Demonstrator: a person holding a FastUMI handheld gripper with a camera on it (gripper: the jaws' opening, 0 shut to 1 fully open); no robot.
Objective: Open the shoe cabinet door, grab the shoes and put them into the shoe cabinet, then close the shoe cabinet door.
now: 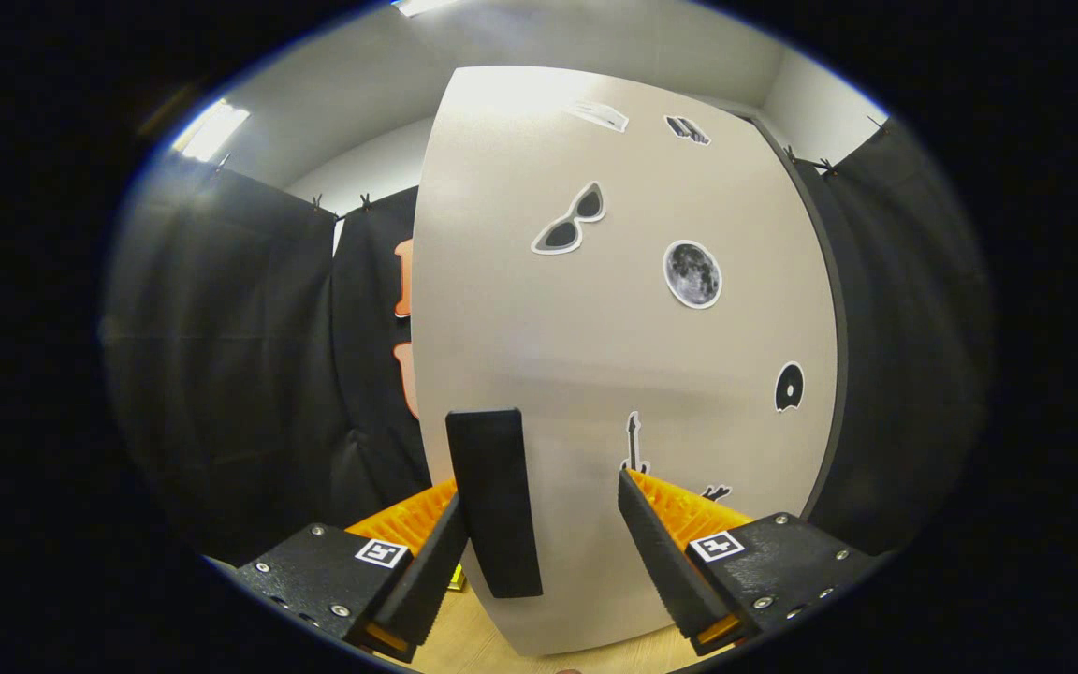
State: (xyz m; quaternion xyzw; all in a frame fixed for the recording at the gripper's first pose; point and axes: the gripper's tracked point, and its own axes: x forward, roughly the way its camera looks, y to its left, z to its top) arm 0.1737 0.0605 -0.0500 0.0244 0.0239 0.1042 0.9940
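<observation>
1. Tongs (553, 543): spread wide, gripping nothing. The tall pale-beige flat-panel shoe cabinet door w/ black-and-white stickers (614, 356) stands just ahead of the fingers.
2. The black rectangular bar handle (494, 501) on the door sits betw. the two fingers, close beside the left finger (431, 571); can't tell if they touch. Right finger (661, 562) is apart from the handle, over bare door panel.
3. Door: upright, long axis vertical, broad face toward the tongs. Handle also runs vertical, low on the panel near the door's left edge. Dark edge strip runs down the door's right side, prob. the hinge side, not sure.
4. Whether the door is fully shut or slightly ajar: can't tell, as no gap shows.
5. Progress, my read: at the 1st step, lining up on the handle. No clamp yet.
6. Left to do: close the tongs on the handle, pull the door open, fetch shoes, place inside, shut door.
7. Light wood floor (502, 637) below the door's bottom edge.
</observation>
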